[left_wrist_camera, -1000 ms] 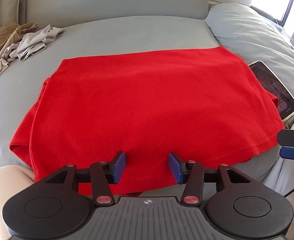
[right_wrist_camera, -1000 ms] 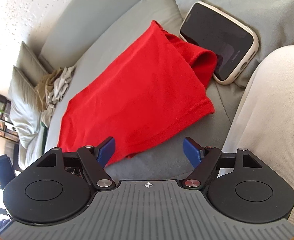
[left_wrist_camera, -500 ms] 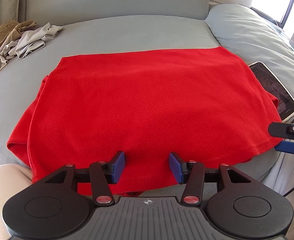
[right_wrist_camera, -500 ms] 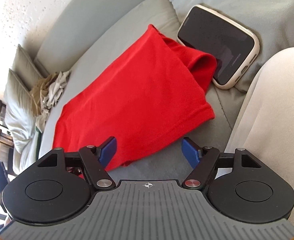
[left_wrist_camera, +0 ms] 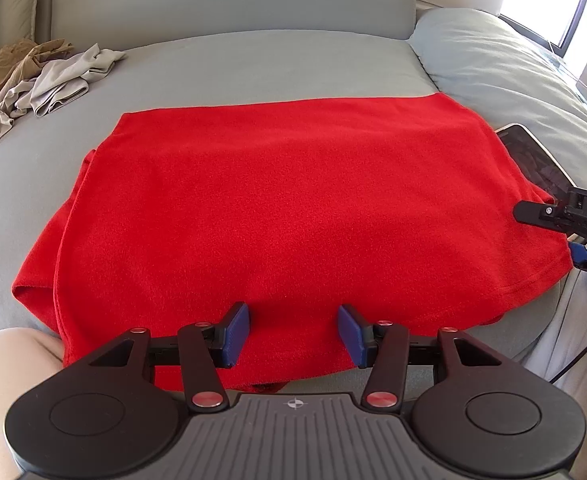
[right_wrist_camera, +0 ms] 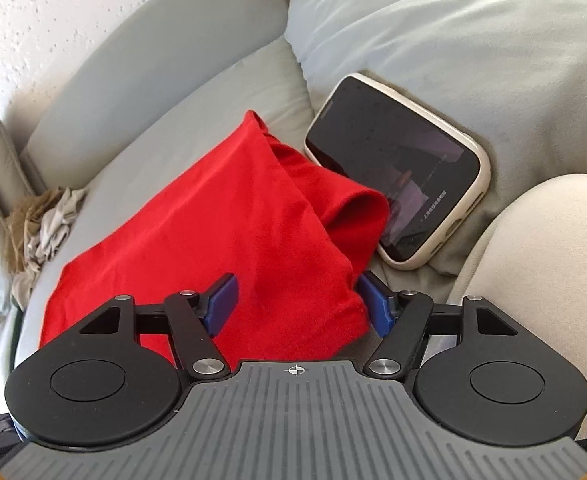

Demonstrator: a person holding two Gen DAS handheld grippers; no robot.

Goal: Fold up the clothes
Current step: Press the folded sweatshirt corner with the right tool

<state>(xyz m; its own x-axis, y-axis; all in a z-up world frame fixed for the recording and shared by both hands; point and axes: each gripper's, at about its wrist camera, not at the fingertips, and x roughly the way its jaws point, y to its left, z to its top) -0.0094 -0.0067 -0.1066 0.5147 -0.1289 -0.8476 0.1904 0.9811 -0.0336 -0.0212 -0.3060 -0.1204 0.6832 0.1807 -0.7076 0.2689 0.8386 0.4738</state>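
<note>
A red garment (left_wrist_camera: 285, 216) lies folded flat on a grey sofa seat (left_wrist_camera: 253, 68). My left gripper (left_wrist_camera: 293, 334) is open at its near hem, blue pads spread over the cloth. My right gripper (right_wrist_camera: 299, 304) is open at the garment's right corner (right_wrist_camera: 325, 304), its pads straddling that corner. In the left wrist view the right gripper (left_wrist_camera: 573, 236) shows at the garment's right edge. A rolled fold of red cloth (right_wrist_camera: 353, 208) bulges beside the phone.
A phone (right_wrist_camera: 405, 184) in a cream case lies against the right cushion, touching the garment. Crumpled beige and grey clothes (left_wrist_camera: 41, 80) are piled at the back left. A person's knee (right_wrist_camera: 541, 248) is at the right, another leg (left_wrist_camera: 9, 360) at lower left.
The right gripper has moved forward and left onto the garment's right corner, with its pads now around the cloth. The left gripper has barely shifted.
</note>
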